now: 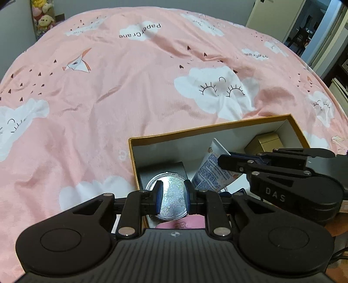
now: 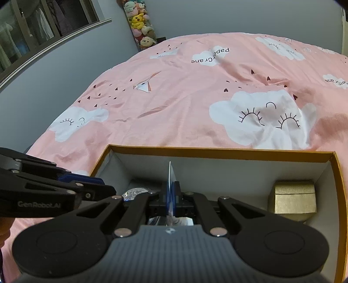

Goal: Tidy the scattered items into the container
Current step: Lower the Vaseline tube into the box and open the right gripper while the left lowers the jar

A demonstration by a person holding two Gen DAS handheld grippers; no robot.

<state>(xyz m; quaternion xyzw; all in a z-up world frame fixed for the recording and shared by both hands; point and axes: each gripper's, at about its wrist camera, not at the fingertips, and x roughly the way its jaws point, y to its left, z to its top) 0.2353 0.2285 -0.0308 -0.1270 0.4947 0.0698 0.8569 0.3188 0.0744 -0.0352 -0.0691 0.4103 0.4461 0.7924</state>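
Note:
An open box with an orange rim and white inside sits on the pink bed; it also shows in the right wrist view. My left gripper is shut on a round glittery silver disc over the box's left end, above a dark pad. My right gripper is shut on a flat white and blue sachet, seen edge-on; in the left wrist view the sachet hangs inside the box. A gold box sits in the right end.
The pink bedsheet with cloud prints spreads around the box. Plush toys hang at the far wall. A doorway is at the far right. A pink item lies under my left gripper.

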